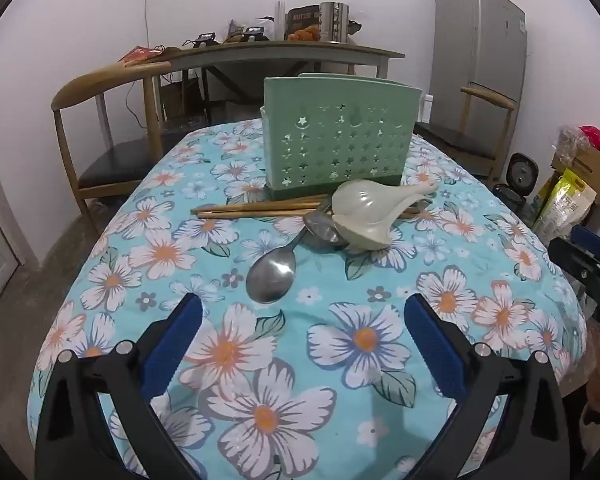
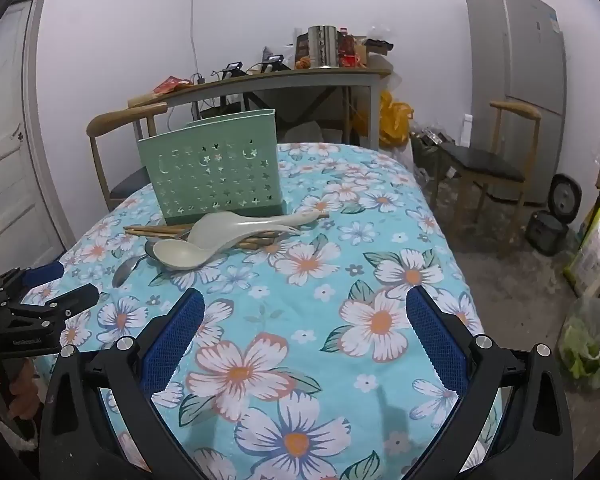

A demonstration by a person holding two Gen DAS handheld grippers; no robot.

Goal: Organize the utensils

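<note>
A green perforated utensil holder [image 1: 340, 140] [image 2: 216, 176] stands upright on the flowered tablecloth. In front of it lies a heap: wooden chopsticks [image 1: 256, 209] [image 2: 152, 231], two cream plastic ladles [image 1: 372, 208] [image 2: 220, 240] and metal spoons, one [image 1: 271, 274] [image 2: 125, 271] reaching nearest to me. My left gripper [image 1: 303, 304] hovers open just short of that metal spoon, nothing between its blue pads. My right gripper [image 2: 305, 300] is open too, over bare cloth to the right of the heap. The left gripper also shows at the left edge of the right wrist view [image 2: 40, 300].
The table [image 1: 500, 280] [image 2: 440, 264] drops off to bare floor on both sides. Wooden chairs [image 1: 100, 120] [image 2: 500, 148] stand at its far corners. Behind are a cluttered desk [image 1: 284, 52], a grey fridge [image 2: 516, 80], and bags and a rice cooker [image 2: 552, 216] on the floor at right.
</note>
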